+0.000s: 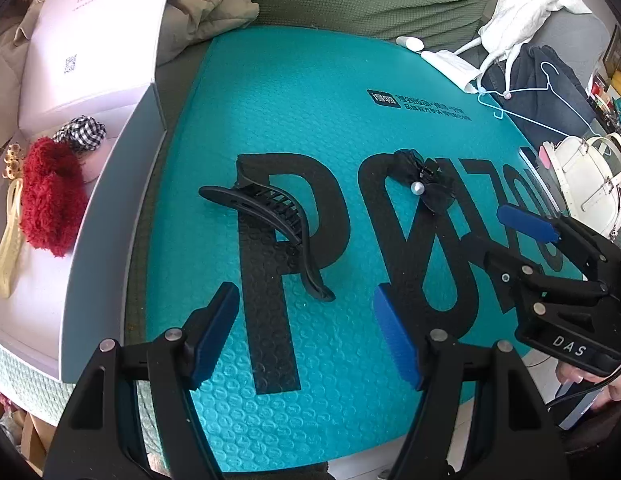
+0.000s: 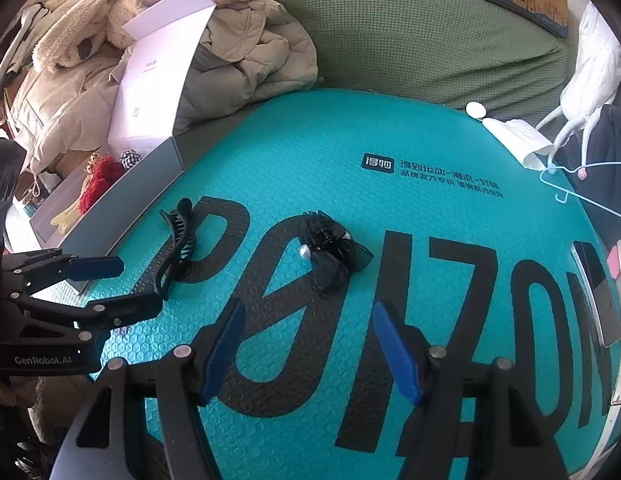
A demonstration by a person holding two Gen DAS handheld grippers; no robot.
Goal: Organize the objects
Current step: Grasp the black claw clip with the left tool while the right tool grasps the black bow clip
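With a red scrunchie (image 1: 50, 196) and others already in the white box (image 1: 110, 184), 2 hair clips (image 1: 270, 220) (image 2: 330, 248) remain on the teal mat (image 1: 310, 100) while both tongs (image 1: 306, 336) (image 2: 306, 348) gape empty.

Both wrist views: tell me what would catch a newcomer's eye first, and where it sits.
The teal bubble mailer with huge black letters fills both views, with a black claw hair clip and a black bow with a pearl lying apart on it. To its left stands an open white box holding a fluffy red scrunchie. Both grippers, left and right, hang open above the mailer.
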